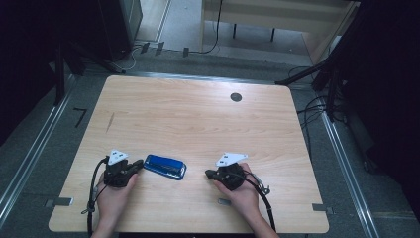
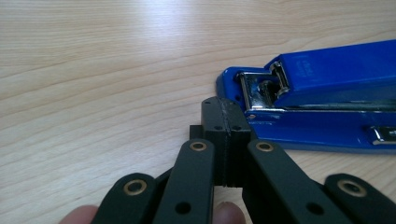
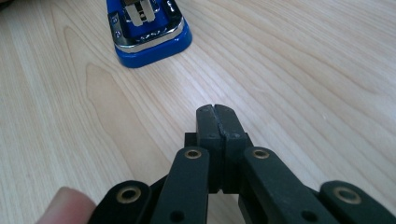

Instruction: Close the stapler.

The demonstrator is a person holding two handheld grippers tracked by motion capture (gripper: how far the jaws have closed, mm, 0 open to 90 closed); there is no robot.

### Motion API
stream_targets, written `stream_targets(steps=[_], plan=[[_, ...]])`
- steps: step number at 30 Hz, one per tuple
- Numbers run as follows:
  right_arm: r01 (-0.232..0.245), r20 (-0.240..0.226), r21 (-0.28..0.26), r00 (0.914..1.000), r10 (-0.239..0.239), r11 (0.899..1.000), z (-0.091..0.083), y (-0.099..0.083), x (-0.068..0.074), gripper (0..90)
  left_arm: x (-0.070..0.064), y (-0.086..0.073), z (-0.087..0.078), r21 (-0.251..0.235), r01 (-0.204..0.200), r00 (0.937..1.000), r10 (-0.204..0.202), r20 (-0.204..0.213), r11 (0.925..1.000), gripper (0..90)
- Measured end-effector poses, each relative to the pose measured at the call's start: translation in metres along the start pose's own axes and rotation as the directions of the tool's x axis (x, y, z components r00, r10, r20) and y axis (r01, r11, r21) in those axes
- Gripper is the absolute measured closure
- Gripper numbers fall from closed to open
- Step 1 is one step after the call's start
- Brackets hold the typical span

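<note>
Hands: both rest on the bench near its front edge, each holding a gripper.
Left gripper (image 1: 139, 163): jaws pressed together on nothing, tips just beside the stapler's left end, touching or nearly so; a fingertip shows under its links in the left gripper view.
Right gripper (image 1: 208, 173): jaws pressed together, empty, pointing at the stapler's other end and apart from it.
Stapler (image 1: 165, 166): blue, lying flat between the grippers, left of the bench's middle, near the front edge.

Bare table (image 1: 198, 114) lies open on every side, with one obstacle, the blue stapler (image 1: 165, 166), between the left gripper (image 1: 139, 163) and right gripper (image 1: 208, 173).
</note>
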State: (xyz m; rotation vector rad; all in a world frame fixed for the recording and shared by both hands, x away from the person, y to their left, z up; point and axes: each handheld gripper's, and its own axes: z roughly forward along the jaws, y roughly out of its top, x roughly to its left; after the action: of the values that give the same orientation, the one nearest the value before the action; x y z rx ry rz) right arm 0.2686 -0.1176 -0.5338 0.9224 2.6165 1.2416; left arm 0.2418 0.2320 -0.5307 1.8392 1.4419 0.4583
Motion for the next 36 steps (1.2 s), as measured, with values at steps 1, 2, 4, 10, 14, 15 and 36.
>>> stream_targets(steps=[1,2,4,10,14,15,36], plan=[[-0.004,0.001,-0.004,1.0000,0.004,1.000,-0.001,-0.002,-0.001,90.0,-0.002,0.000,0.001,0.003,-0.006,1.0000,0.006,0.007,1.0000,90.0],[-0.018,0.003,-0.008,0.9998,0.018,1.000,-0.005,-0.006,0.000,90.0,-0.004,0.000,0.001,0.006,-0.015,0.9998,0.015,0.014,0.9999,90.0],[-0.017,0.005,-0.011,0.9998,0.017,1.000,-0.007,-0.008,-0.001,90.0,-0.009,0.001,0.003,0.009,-0.027,0.9993,0.027,0.025,0.9996,90.0],[-0.025,0.017,-0.016,0.9995,0.025,1.000,-0.017,-0.016,-0.004,90.0,-0.020,0.002,0.008,0.013,-0.046,0.9981,0.046,0.041,0.9988,90.0],[-0.026,0.012,-0.011,0.9996,0.026,1.000,-0.019,-0.020,-0.003,90.0,-0.028,0.004,0.012,0.016,-0.076,0.9959,0.075,0.051,0.9970,90.0],[-0.026,0.012,-0.011,0.9996,0.026,1.000,-0.019,-0.020,-0.003,90.0,-0.029,0.005,0.014,0.016,-0.080,0.9953,0.079,0.055,0.9966,90.0],[-0.052,0.024,-0.053,0.9983,0.053,0.997,-0.035,-0.034,-0.004,90.0,-0.075,0.009,0.021,-0.034,-0.191,0.9777,0.193,0.083,0.9810,90.0]])
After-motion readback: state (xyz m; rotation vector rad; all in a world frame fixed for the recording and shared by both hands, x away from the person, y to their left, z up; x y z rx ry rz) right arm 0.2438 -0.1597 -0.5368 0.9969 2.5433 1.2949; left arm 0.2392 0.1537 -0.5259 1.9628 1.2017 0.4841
